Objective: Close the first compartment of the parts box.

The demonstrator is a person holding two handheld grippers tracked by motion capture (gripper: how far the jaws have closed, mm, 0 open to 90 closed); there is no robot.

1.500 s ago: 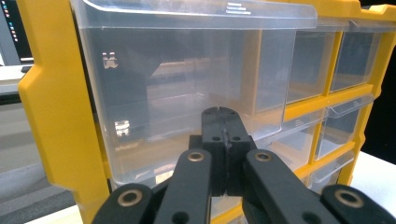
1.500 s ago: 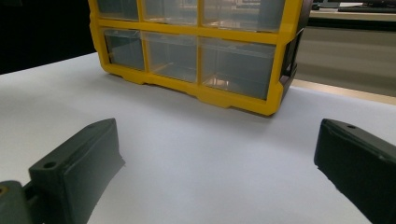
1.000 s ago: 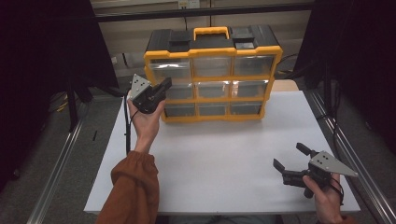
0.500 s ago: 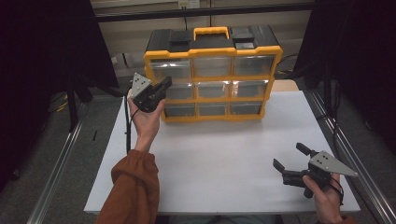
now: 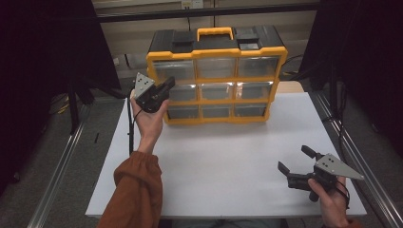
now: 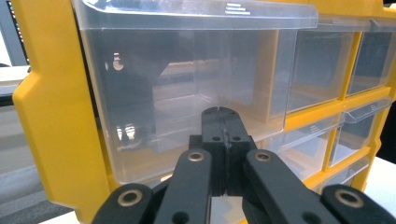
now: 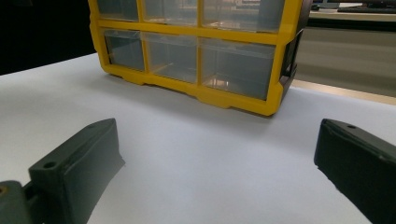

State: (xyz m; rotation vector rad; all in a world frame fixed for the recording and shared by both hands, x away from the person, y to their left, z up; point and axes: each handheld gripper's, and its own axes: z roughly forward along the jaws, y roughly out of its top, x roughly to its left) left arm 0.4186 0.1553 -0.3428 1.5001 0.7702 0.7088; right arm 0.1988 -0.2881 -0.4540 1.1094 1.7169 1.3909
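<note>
A yellow and black drawer organizer (image 5: pixel 280 61) with clear drawers stands at the back of the white table (image 5: pixel 223 156). My left gripper (image 5: pixel 167 85) is raised in front of its left column, jaws pressed together with nothing between them. In the left gripper view the shut tips (image 6: pixel 219 112) sit close to the front of the clear top-left drawer (image 6: pixel 187 84); I cannot tell whether they touch it. My right gripper (image 5: pixel 294 159) rests low near the table's front right corner, open and empty, pointing toward the organizer (image 7: pixel 233 105).
The organizer has a yellow carry handle (image 5: pixel 215 32) on its black top. Metal rails (image 5: pixel 57 180) run along both sides of the table, with dark curtains beyond. A cable (image 5: pixel 129 128) hangs from the left gripper.
</note>
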